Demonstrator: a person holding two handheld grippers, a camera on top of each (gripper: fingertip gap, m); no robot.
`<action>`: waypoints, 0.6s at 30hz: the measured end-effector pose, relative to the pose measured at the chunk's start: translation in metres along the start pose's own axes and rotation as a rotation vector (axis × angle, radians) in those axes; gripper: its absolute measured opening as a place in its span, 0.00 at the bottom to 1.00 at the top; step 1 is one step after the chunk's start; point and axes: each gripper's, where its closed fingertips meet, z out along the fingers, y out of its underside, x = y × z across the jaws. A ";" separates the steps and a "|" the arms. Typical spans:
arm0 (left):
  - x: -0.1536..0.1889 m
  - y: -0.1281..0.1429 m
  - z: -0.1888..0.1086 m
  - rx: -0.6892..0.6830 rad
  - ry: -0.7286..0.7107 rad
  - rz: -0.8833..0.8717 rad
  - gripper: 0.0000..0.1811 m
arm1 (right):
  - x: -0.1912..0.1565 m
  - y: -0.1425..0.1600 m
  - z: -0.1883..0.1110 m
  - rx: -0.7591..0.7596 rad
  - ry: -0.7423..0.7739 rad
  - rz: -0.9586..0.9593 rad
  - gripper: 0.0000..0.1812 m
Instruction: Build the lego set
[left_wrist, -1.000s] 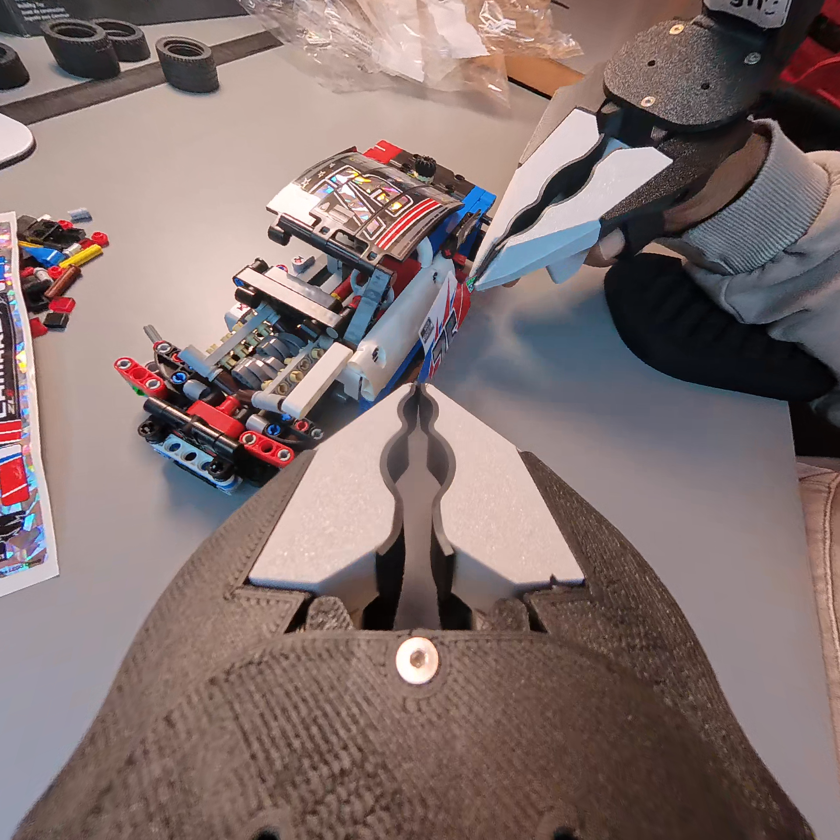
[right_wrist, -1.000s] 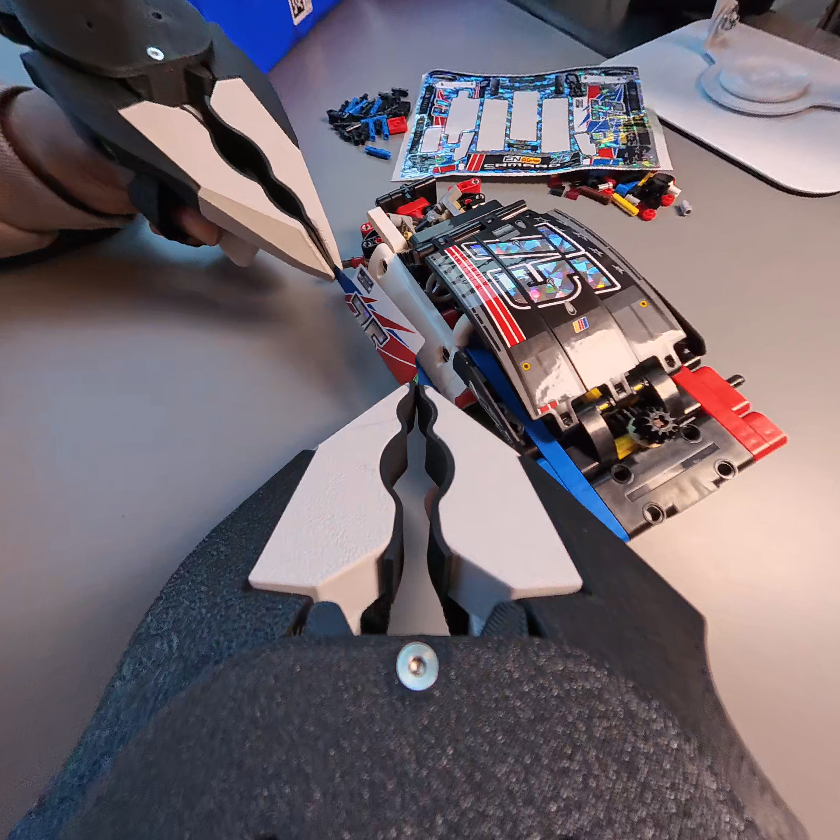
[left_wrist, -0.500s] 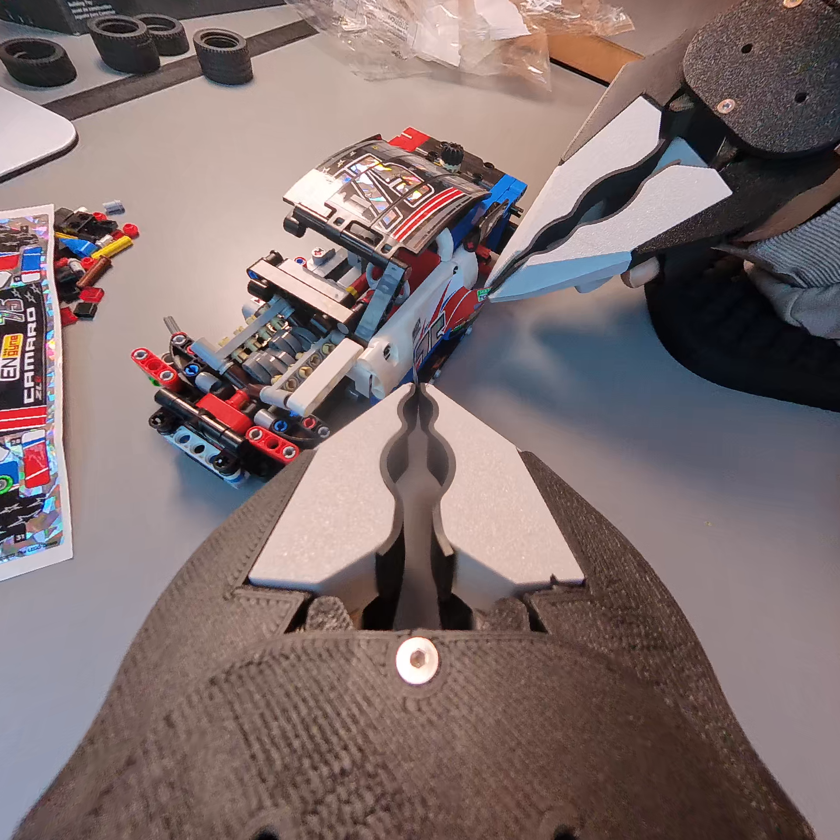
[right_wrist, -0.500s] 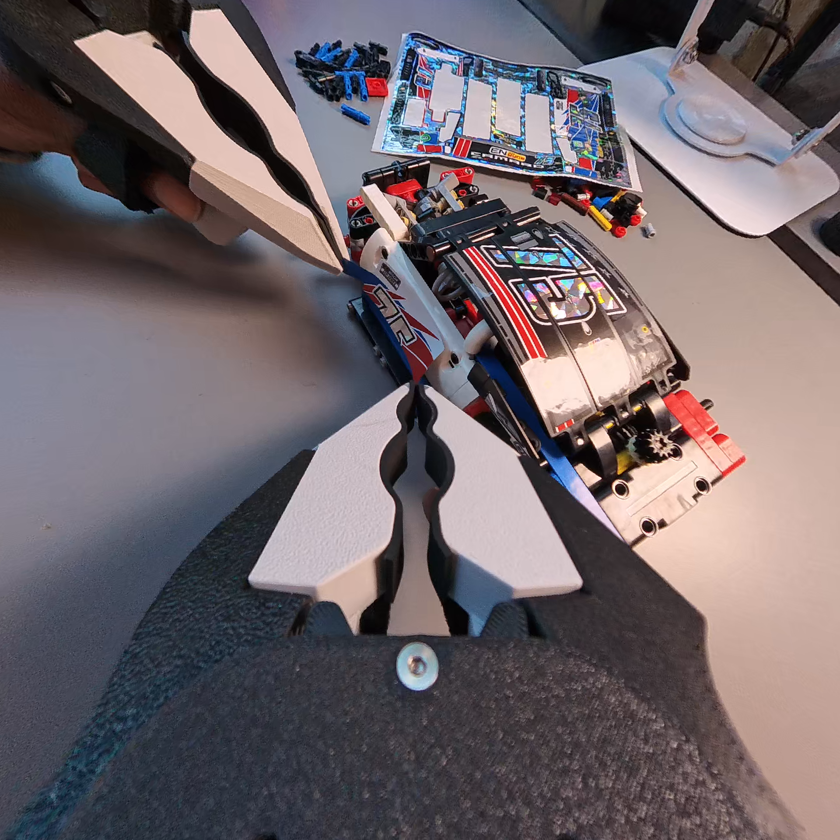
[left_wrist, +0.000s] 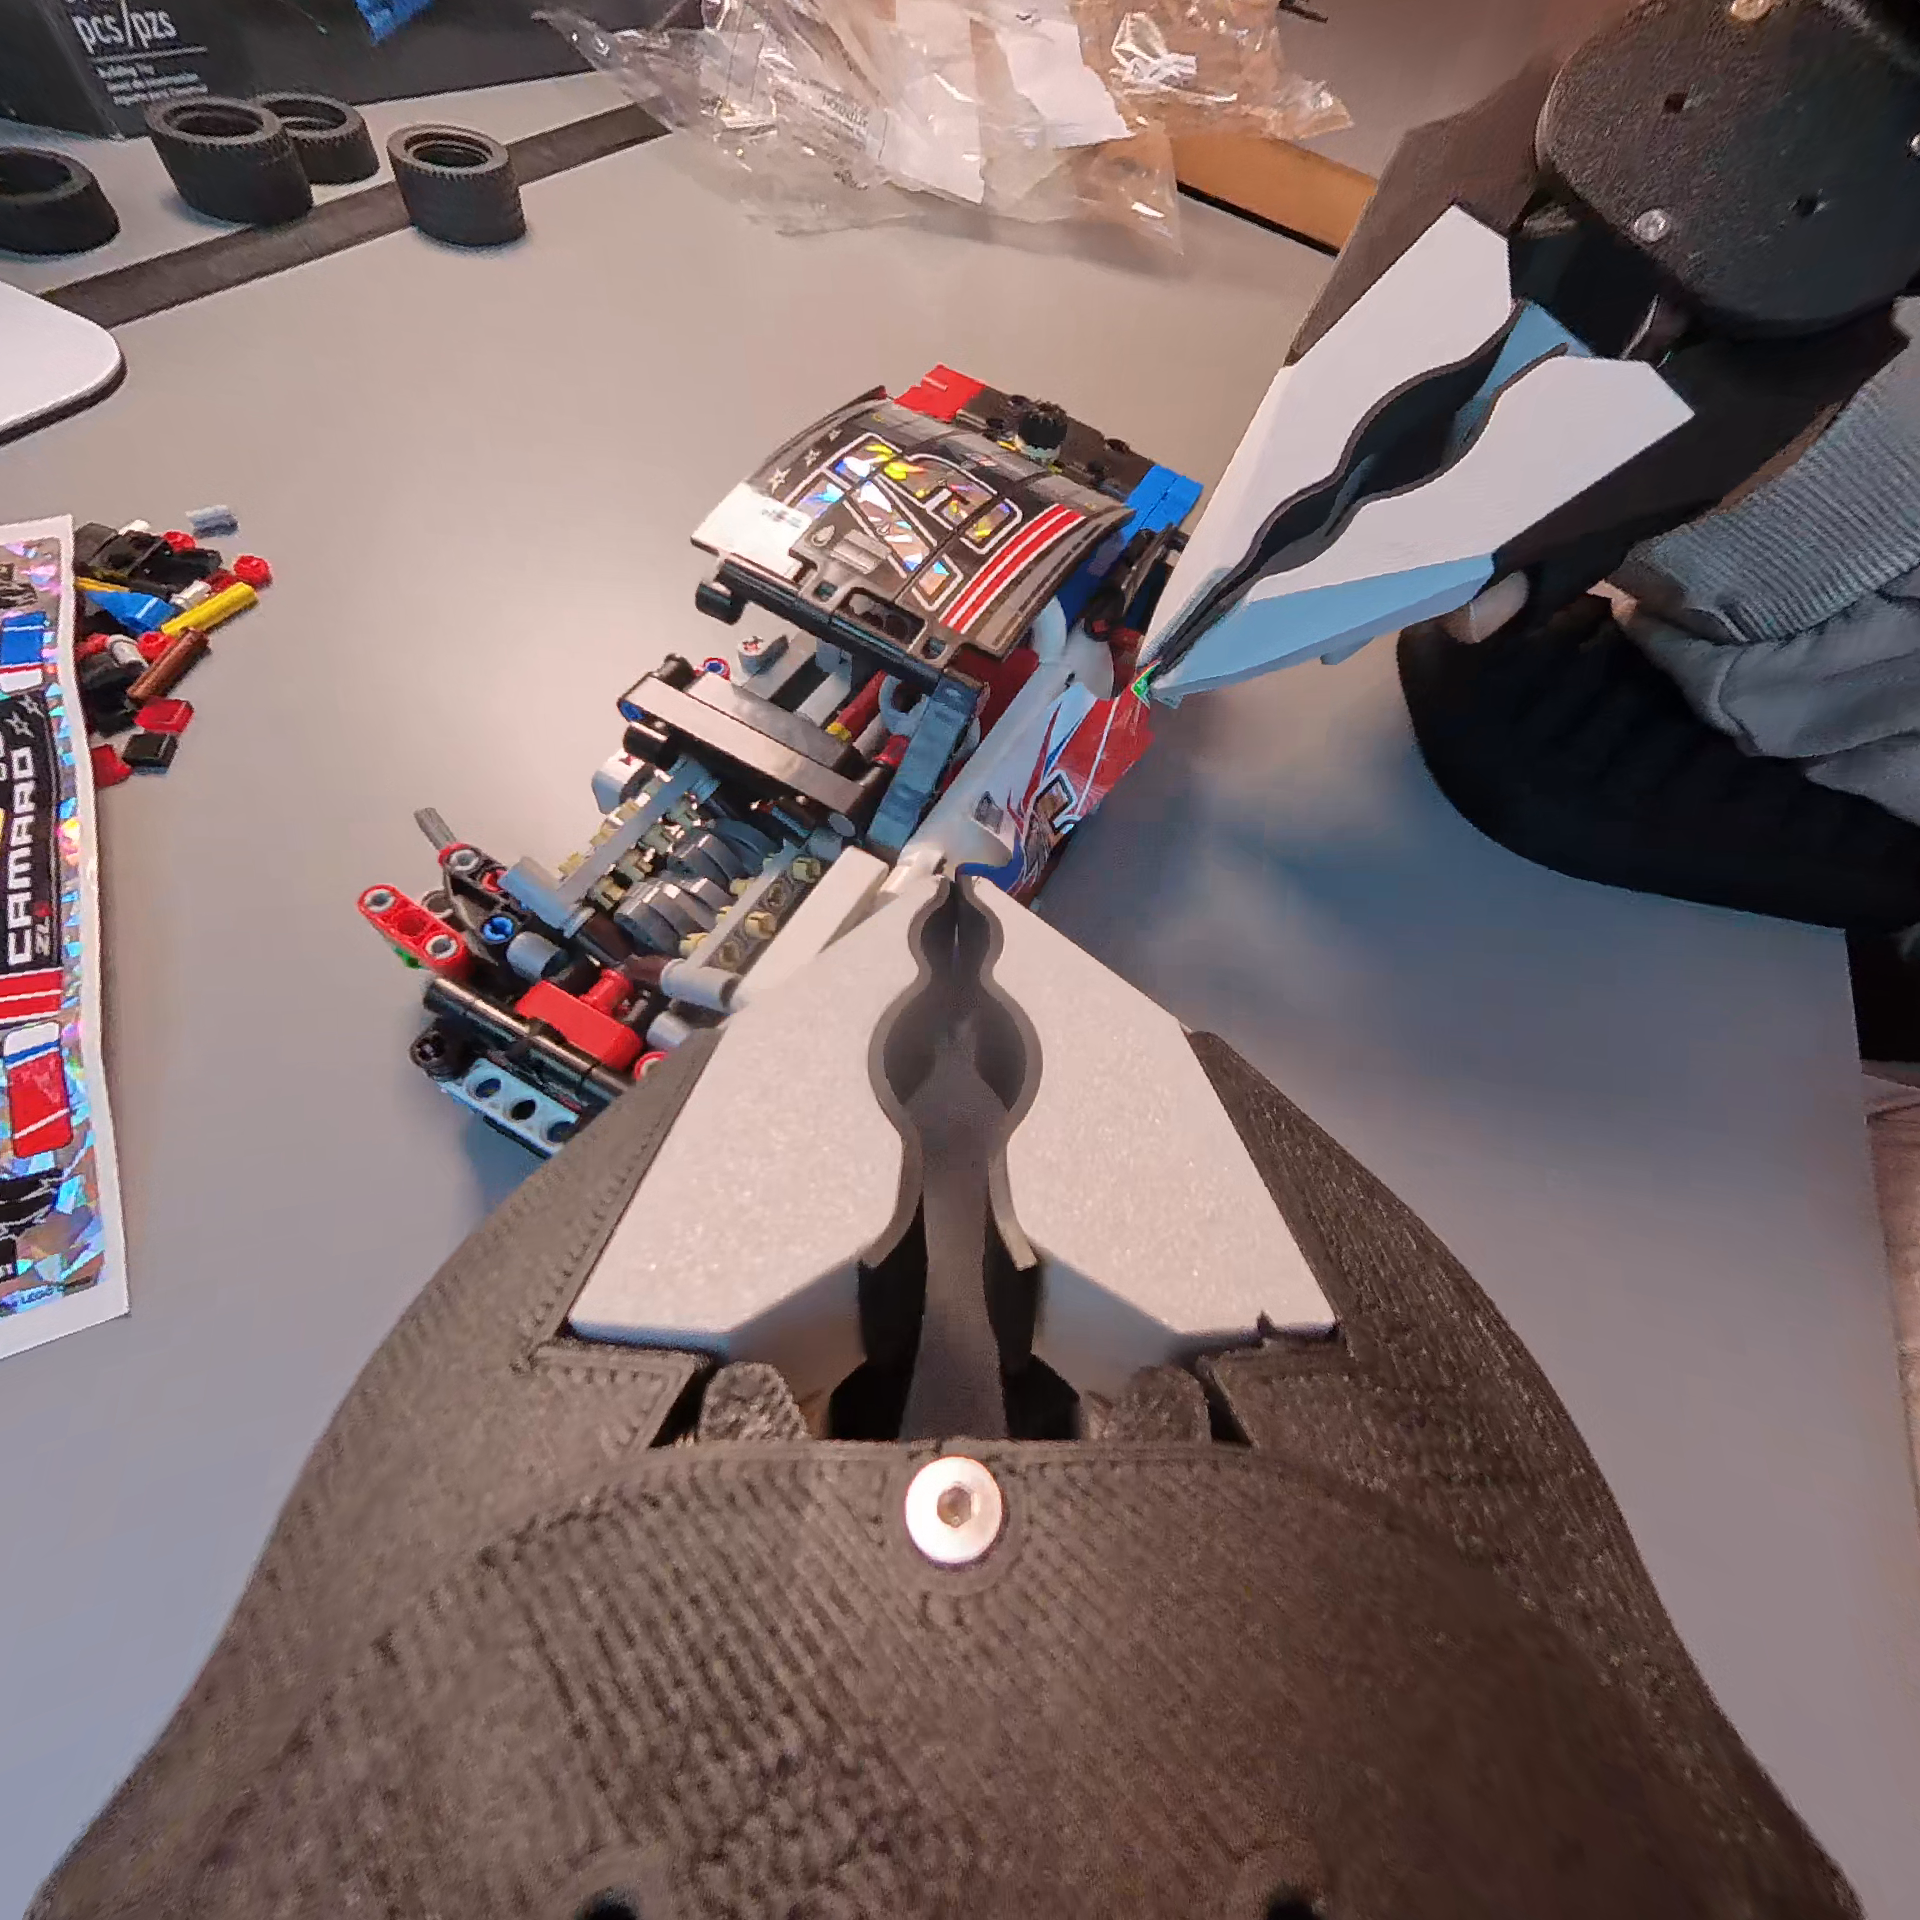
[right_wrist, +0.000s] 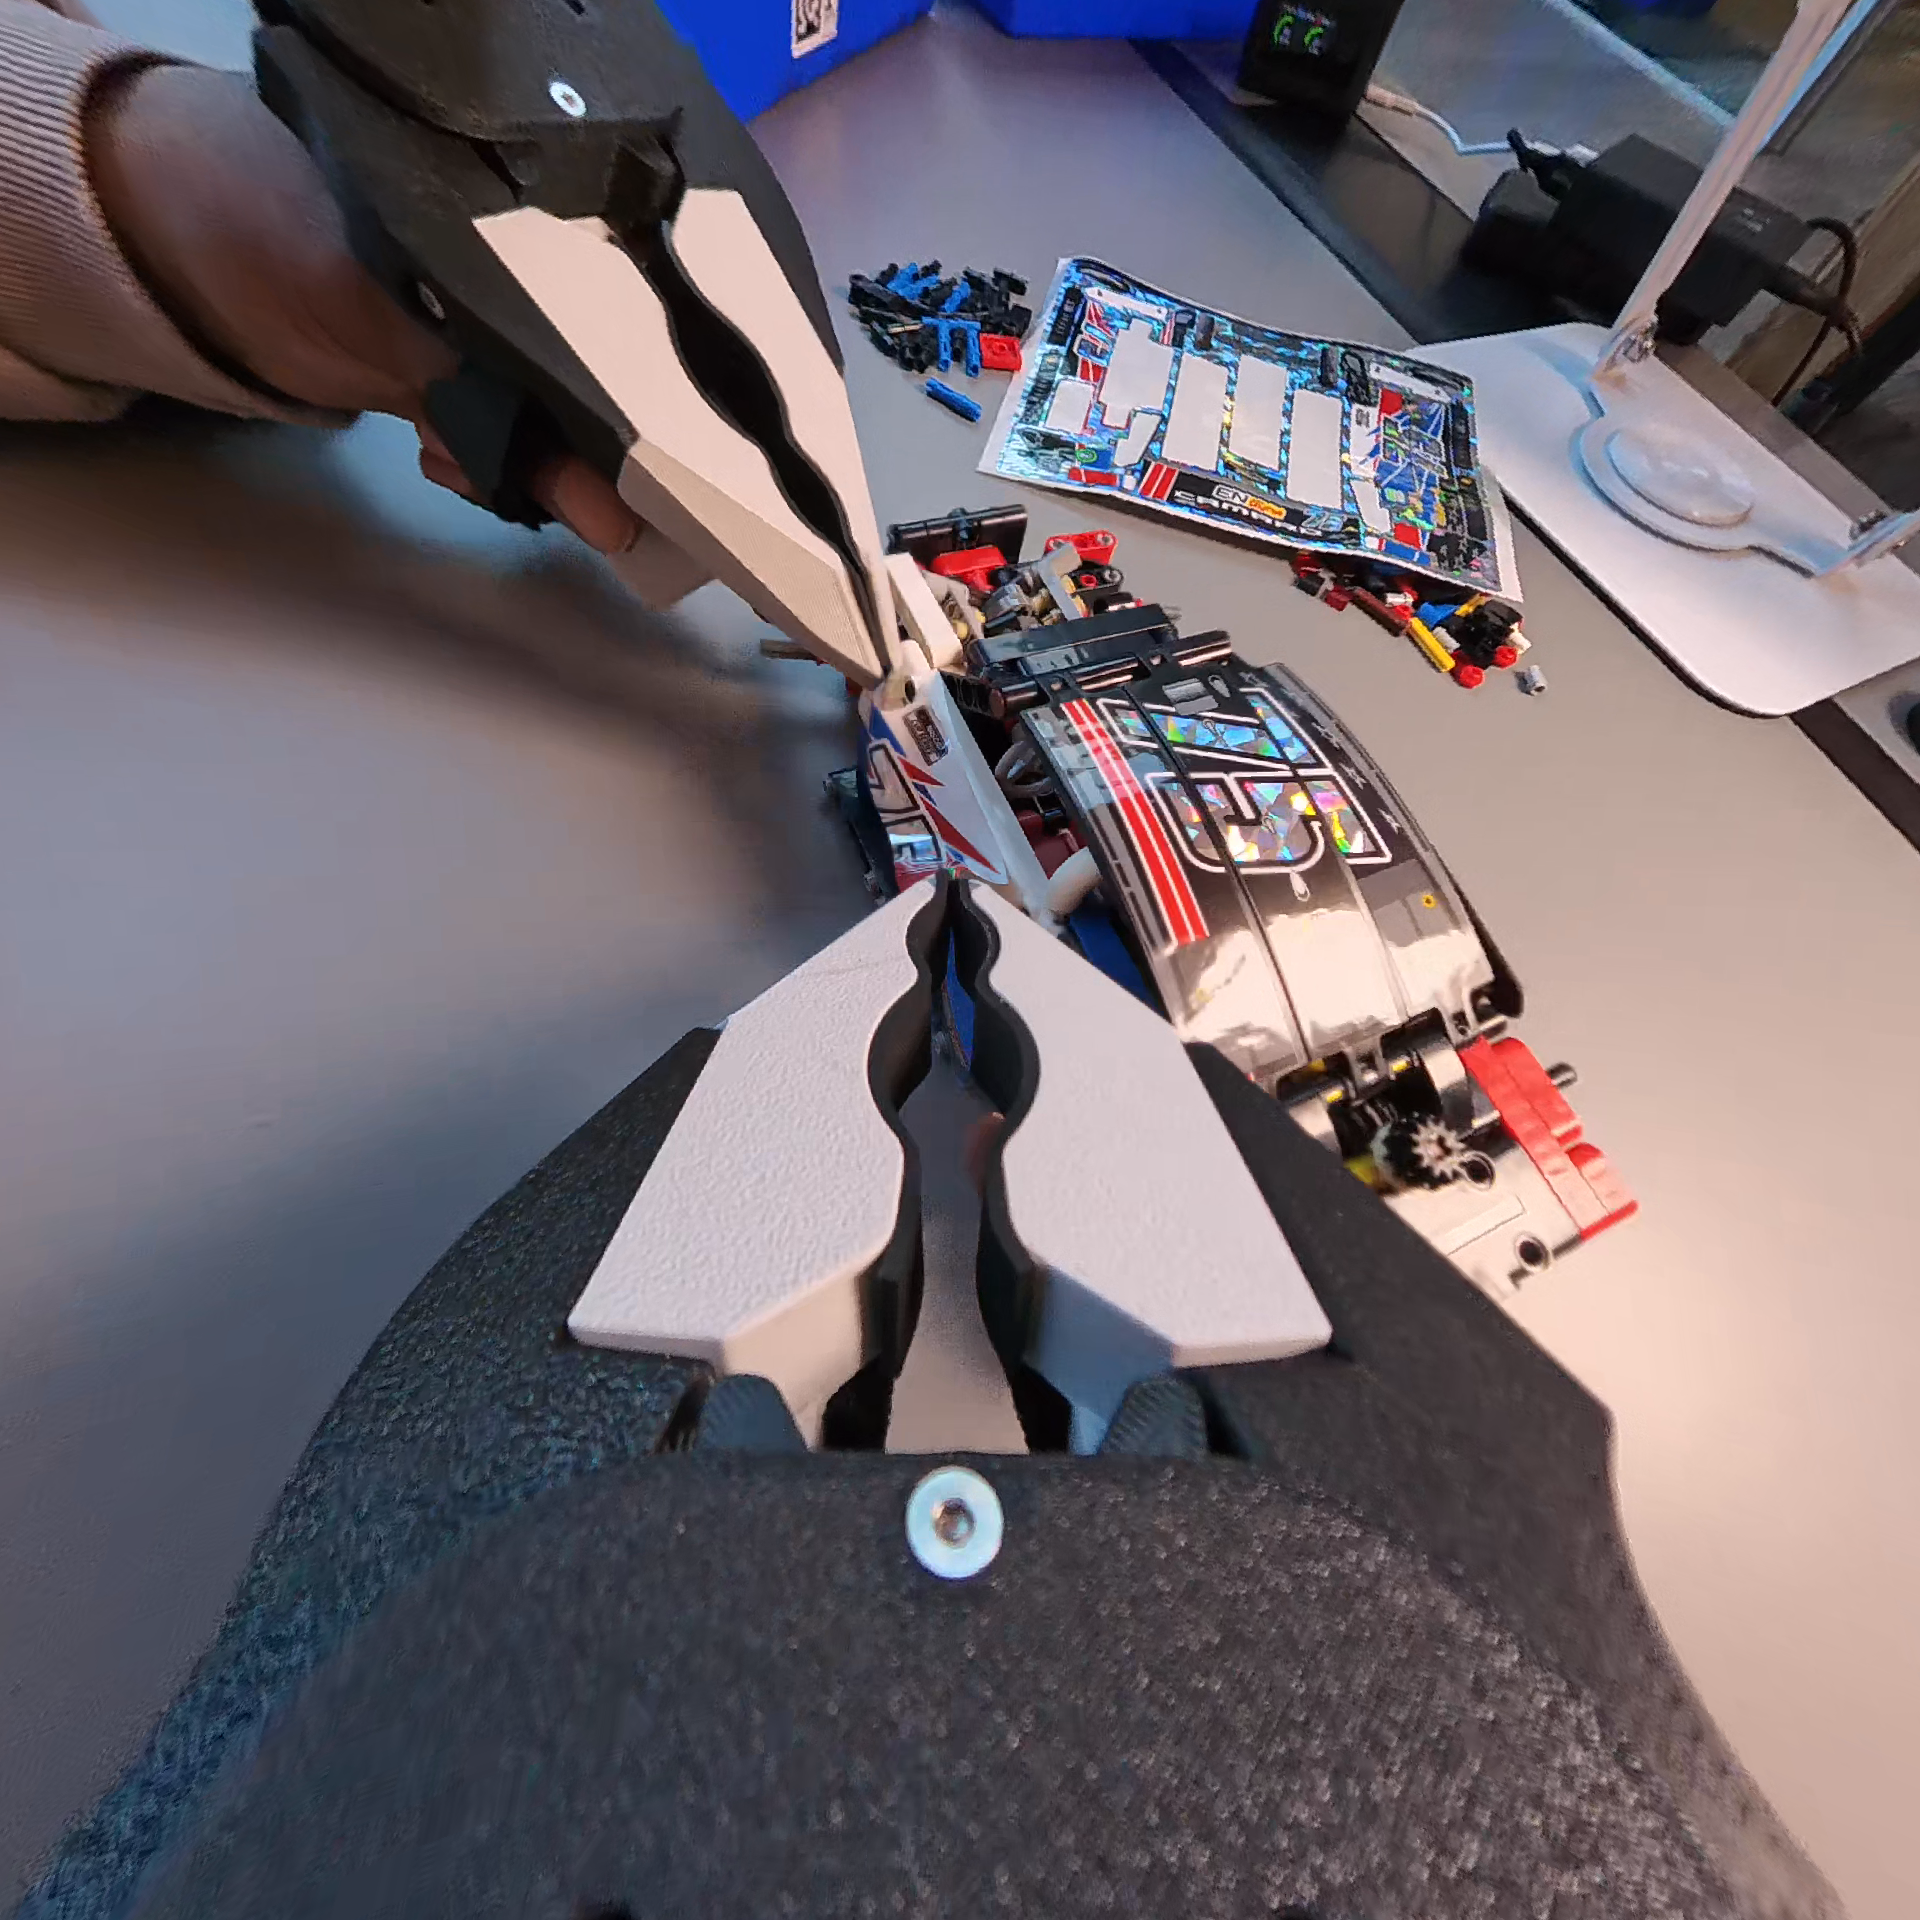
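A wheel-less Lego race car (left_wrist: 914, 540) with a black stickered roof lies on the grey table; it also shows in the right wrist view (right_wrist: 1247, 831). Its white side panel (left_wrist: 1029, 790) with a red and blue sticker faces me. My left gripper (left_wrist: 954, 885) is shut, its tips against the front end of that panel, as the right wrist view (right_wrist: 883, 675) also shows. My right gripper (right_wrist: 951, 885) is shut, its tips against the panel's rear end (left_wrist: 1151, 686). I cannot tell whether either pinches the panel edge.
A holographic sticker sheet (right_wrist: 1247, 436) lies beyond the car, with loose small pieces (right_wrist: 1423, 613) and blue and black pins (right_wrist: 935, 312) beside it. Black tyres (left_wrist: 234, 156) and plastic bags (left_wrist: 935, 104) lie at the back. A white lamp base (right_wrist: 1714, 488) stands at the right. The left gripper's tips are roughly 6 cm from the right gripper's.
Both grippers have moved in closer to the car's side panel, the left one toward its front end. Both stayed shut. The car has turned slightly.
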 end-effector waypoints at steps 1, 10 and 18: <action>-0.001 0.001 0.001 -0.001 0.005 -0.008 0.00 | -0.001 0.000 0.000 0.001 -0.003 -0.013 0.00; 0.004 -0.018 -0.019 0.091 0.075 -0.024 0.00 | 0.004 -0.005 -0.009 0.090 -0.048 0.032 0.00; 0.024 -0.006 -0.012 0.049 0.112 0.092 0.04 | -0.011 -0.007 -0.008 0.111 -0.125 -0.004 0.00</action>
